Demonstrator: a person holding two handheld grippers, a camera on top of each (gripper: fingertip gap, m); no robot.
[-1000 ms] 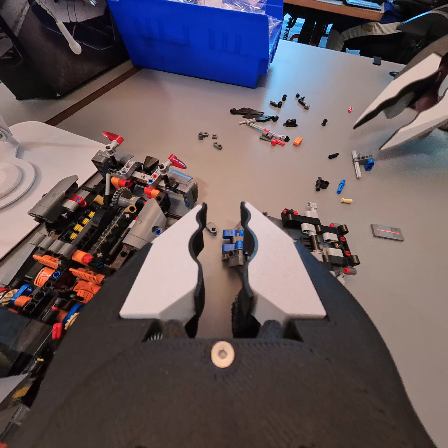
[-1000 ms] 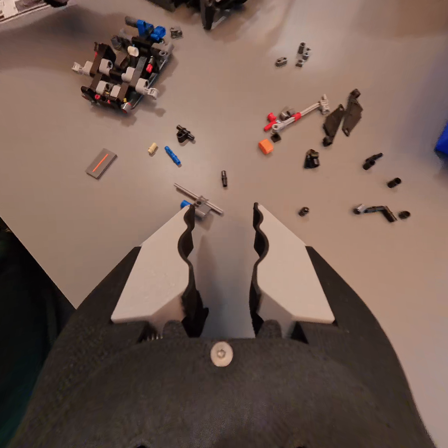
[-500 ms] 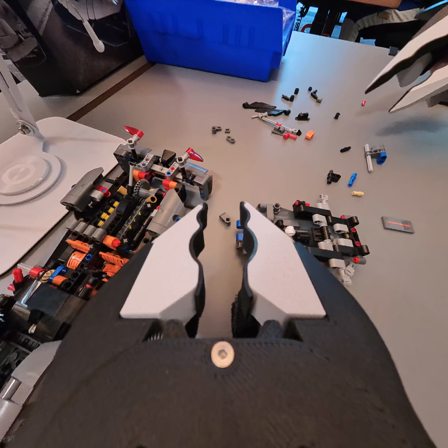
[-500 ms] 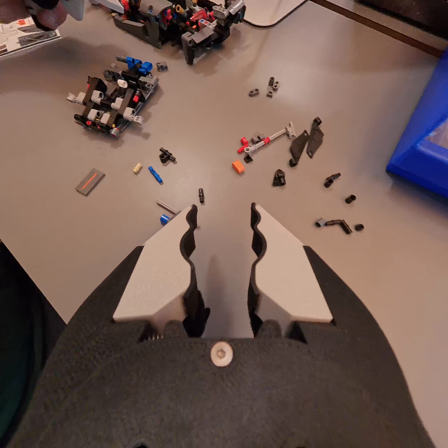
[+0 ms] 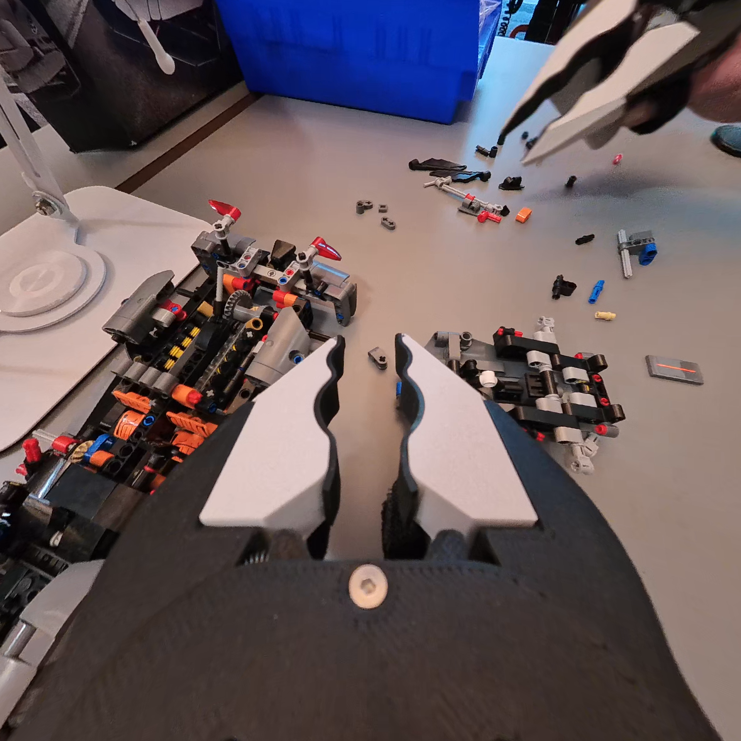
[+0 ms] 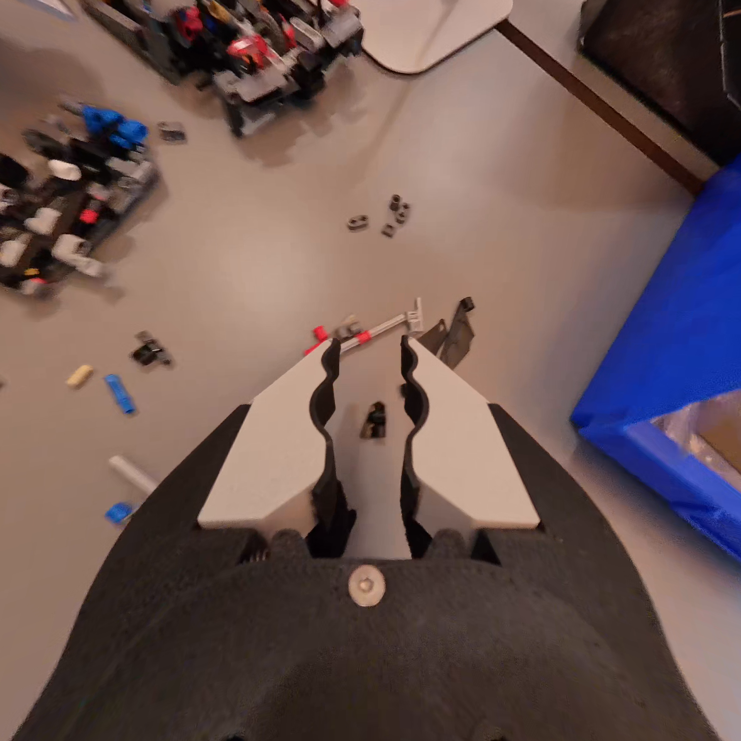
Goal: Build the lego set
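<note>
- Right gripper [image 6: 369, 345] hangs over the scatter, jaws parted, nothing held; a small black connector [image 6: 375, 419] lies below the gap.
- Left gripper [image 5: 369, 345] is empty too, jaws narrowly apart, between the main Lego build [image 5: 224, 337] and the black-and-grey subassembly [image 5: 537, 385].
- Risk: the view is blurred, so a hasty descent could knock the connector or catch the grey axle with red bushes [image 6: 377, 331].

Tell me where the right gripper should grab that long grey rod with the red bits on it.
Take the grey rod on its bare stretch, probably from straight above, with the right gripper turned so its fingers close across the thin shaft. It lies flat on the table, and the ends carry bulkier connectors.
</note>
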